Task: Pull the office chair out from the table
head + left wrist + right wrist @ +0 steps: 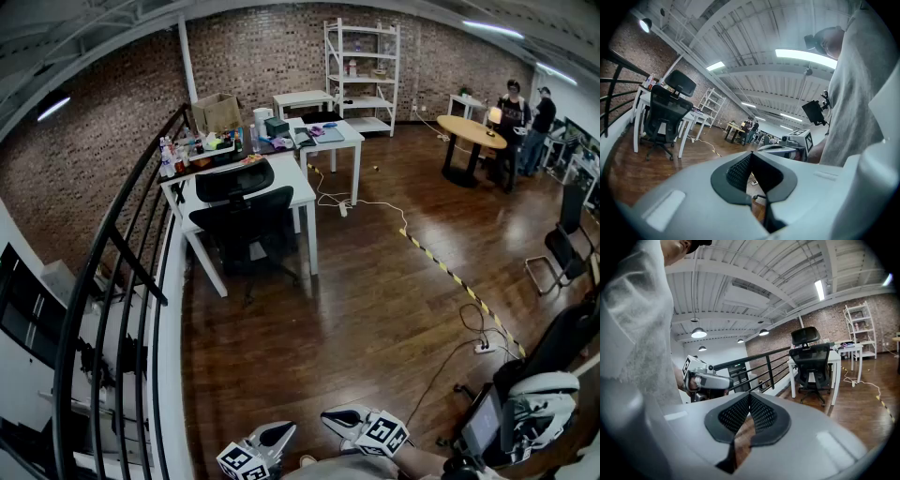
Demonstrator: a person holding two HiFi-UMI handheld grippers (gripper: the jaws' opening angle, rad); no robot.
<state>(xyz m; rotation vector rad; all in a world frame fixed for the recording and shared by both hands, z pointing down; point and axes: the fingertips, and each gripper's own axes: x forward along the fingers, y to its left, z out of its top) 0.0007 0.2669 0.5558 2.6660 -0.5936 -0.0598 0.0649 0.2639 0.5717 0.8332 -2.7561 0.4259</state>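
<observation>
A black office chair (pixel 246 211) with a headrest stands tucked under the white table (pixel 302 190) across the room, by the brick wall. Both grippers are far from it, held close to the person's body at the bottom of the head view. My left gripper (pixel 284 428) is shut with nothing between its pads. My right gripper (pixel 330 413) is also shut and empty. The left gripper view shows the chair (pixel 664 114) at far left beyond the shut left gripper (pixel 750 154). In the right gripper view the chair (pixel 813 363) stands at right, past the shut right gripper (pixel 749 396).
A black railing (pixel 122 272) runs along the left. Clutter and a cardboard box (pixel 217 111) sit on the table. A white cable and striped floor tape (pixel 452 274) cross the wood floor. Black chairs (pixel 562 246) stand at right; people stand by a round table (pixel 471 131).
</observation>
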